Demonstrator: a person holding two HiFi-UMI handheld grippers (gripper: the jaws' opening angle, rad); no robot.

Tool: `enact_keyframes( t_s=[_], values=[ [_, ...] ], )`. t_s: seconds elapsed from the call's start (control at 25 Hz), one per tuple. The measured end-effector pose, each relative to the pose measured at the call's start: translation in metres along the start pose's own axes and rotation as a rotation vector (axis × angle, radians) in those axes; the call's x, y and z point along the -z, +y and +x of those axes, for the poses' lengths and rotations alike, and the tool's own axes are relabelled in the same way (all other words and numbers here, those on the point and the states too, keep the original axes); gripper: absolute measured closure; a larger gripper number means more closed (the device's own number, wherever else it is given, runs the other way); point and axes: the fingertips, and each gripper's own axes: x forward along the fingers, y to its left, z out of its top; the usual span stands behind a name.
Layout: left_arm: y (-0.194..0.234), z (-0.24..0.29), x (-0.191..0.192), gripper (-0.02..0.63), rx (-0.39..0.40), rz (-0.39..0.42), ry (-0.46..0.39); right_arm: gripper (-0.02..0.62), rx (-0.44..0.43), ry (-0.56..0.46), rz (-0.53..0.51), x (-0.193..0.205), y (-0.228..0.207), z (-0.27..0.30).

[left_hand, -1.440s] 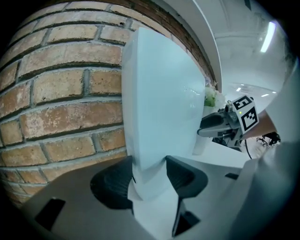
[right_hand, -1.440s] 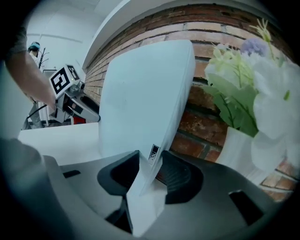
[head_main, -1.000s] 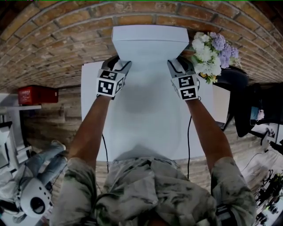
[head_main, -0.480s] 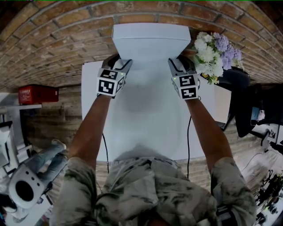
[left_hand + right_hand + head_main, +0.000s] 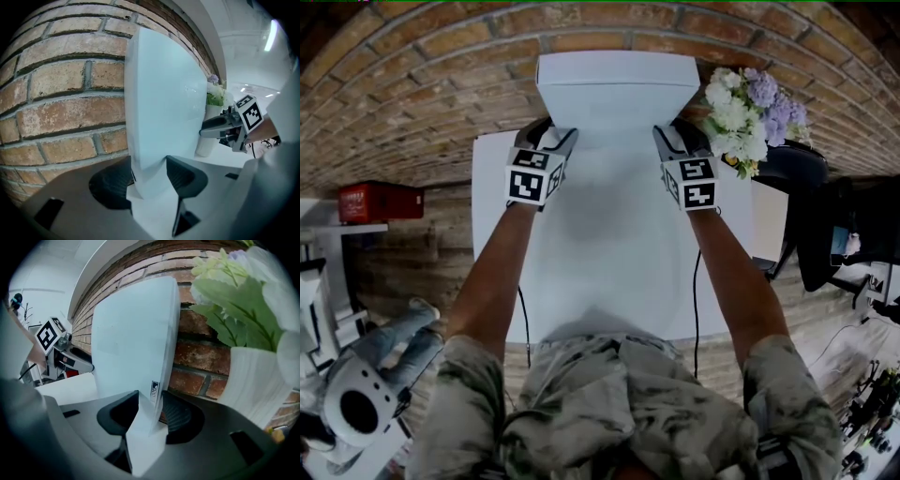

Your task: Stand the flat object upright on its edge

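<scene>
The flat white box (image 5: 619,94) stands upright on its long edge at the back of the white table (image 5: 609,272), its back close to the brick wall (image 5: 441,84). My left gripper (image 5: 551,133) holds the box's lower left edge. In the left gripper view the box (image 5: 164,103) sits between the pads, and my left gripper (image 5: 147,176) is shut on it. My right gripper (image 5: 680,133) is at the lower right edge. In the right gripper view the box (image 5: 131,343) passes between the jaws of my right gripper (image 5: 152,416). These jaws are opening, and a gap shows beside the wall-side pad.
A bunch of white and purple flowers (image 5: 745,108) in a white ribbed vase (image 5: 253,385) stands just right of the box, close to my right gripper. A red case (image 5: 380,200) lies on a shelf at the left. A dark chair (image 5: 825,216) stands off the table's right edge.
My right gripper has shifted slightly left and its grip has loosened. The box stays upright against the wall. My left gripper has not moved.
</scene>
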Motion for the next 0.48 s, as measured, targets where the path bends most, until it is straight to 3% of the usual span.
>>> enact_keyframes(
  t_s=[0.48],
  values=[
    [0.004,-0.023,0.003,0.373,-0.077,0.001,-0.012,0.407,0.004,0.009,0.081,0.009,0.002,-0.016]
  ],
)
